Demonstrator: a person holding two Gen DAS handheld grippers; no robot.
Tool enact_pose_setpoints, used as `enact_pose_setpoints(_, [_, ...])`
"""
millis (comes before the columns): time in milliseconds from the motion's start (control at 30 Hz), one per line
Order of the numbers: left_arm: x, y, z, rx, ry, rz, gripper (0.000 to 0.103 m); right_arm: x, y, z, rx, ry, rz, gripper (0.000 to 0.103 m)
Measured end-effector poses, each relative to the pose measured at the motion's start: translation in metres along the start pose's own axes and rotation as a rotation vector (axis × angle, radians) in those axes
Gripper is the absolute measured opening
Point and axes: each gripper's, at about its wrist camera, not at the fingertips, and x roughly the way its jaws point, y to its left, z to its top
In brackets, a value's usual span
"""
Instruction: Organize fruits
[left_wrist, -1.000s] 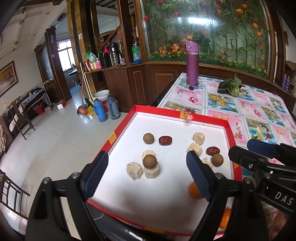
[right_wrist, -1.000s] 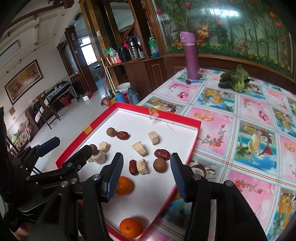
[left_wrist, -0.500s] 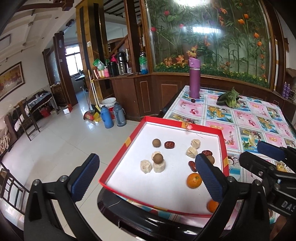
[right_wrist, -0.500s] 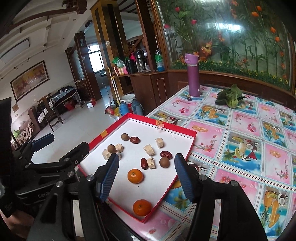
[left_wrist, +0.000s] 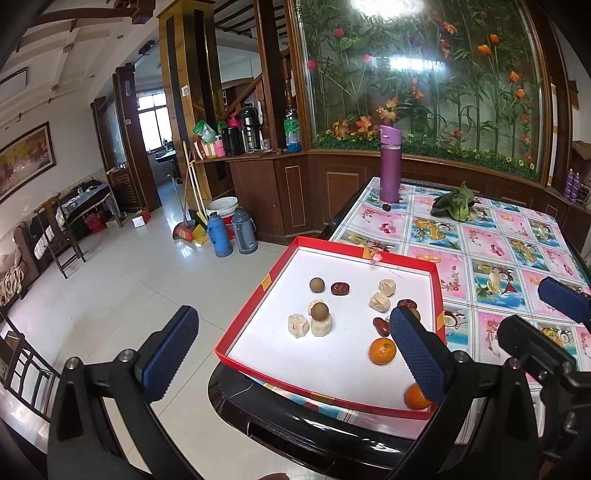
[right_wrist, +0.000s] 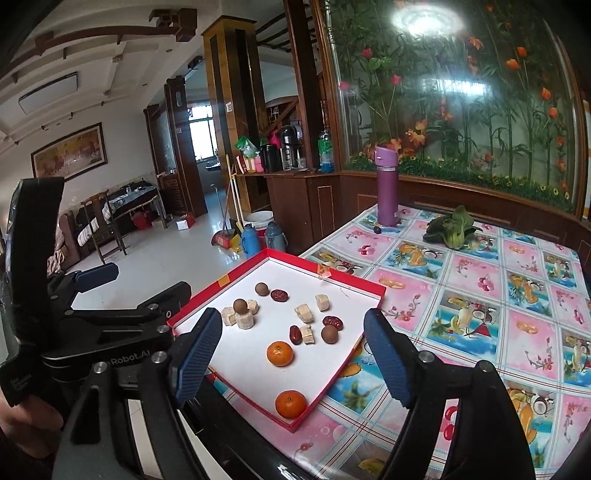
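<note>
Both tongs, left tongs (left_wrist: 291, 349) and right tongs (right_wrist: 291, 356), hang wide and empty above the red tray (right_wrist: 364, 288) of fruit at the tabletop (right_wrist: 480, 295) edge. Only the right view shows the near tangerine (right_wrist: 290, 404) whole; the left's pad half-hides it.

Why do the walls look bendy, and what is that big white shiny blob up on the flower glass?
Left wrist view: the fisheye lens bows the pillar and the picture's corners go black. Right wrist view: the white blob is glare on the flower glass panel, washing out the flowers there; the red tray and oranges stay sharp.
</note>
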Motion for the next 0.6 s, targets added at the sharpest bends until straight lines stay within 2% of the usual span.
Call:
enact_pose_setpoints(267, [-0.009,0.008,0.001,-0.036,0.019,0.037,0.103,-0.005,0.004,-0.002,-0.017,-0.011,-0.003,0.079])
enact_pose_setpoints(400, [-0.012,0.009,0.003,-0.053,0.034,0.085,0.103,-0.004,0.004,-0.002,-0.017,-0.013,0.000,0.079])
enact_pose_setpoints(600, [-0.023,0.003,0.000,-0.022,-0.024,0.102,0.103,-0.005,0.006,0.000,-0.020,-0.028,-0.004,0.079])
